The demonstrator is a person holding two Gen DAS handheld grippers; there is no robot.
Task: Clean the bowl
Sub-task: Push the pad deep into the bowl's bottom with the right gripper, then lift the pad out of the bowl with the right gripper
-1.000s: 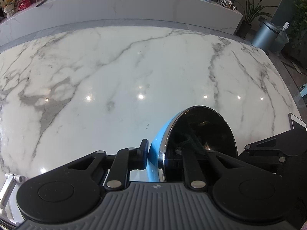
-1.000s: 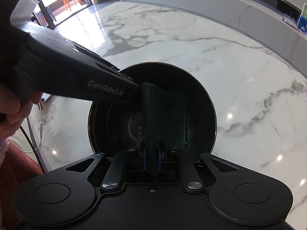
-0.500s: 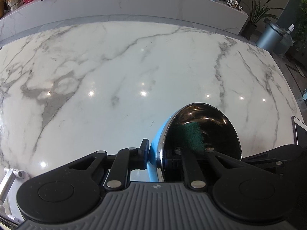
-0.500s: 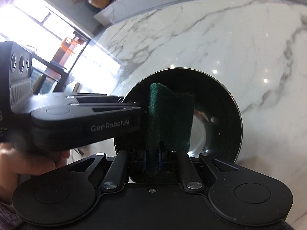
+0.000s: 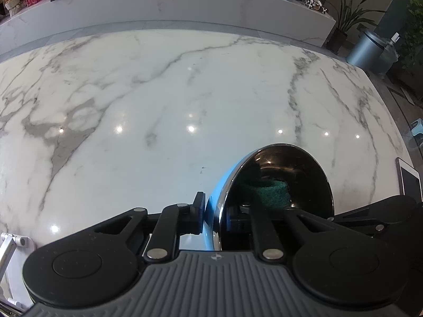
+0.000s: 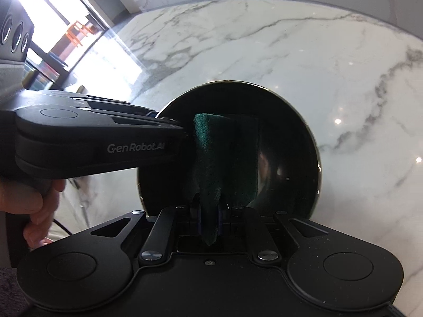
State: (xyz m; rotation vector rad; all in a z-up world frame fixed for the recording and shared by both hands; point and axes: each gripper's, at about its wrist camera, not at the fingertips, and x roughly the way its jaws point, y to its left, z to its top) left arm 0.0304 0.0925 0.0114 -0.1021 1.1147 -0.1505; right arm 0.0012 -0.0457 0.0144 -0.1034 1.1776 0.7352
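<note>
Left gripper (image 5: pixel 211 212) clamps the tilted bowl (image 5: pixel 285 185) by its rim above the marble desk (image 5: pixel 158 105); right gripper (image 6: pixel 210 219) pinches a green scouring pad (image 6: pixel 224 153) inside it

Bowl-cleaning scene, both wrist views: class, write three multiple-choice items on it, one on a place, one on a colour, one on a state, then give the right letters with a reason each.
1. Where is the green scouring pad?
A. flat on the marble table
B. inside the bowl
C. on the far counter

2. What colour is the outside of the bowl?
A. light blue
B. red
C. yellow

3. How does the left gripper stand?
A. wide open above the table
B. shut on the bowl's rim
C. shut on the pad

Answers: 1 B, the pad hangs against the bowl's dark inside, pinched by the right gripper. 2 A, blue wall shows beside the chrome rim. 3 B, one finger is outside and one inside the rim.
</note>
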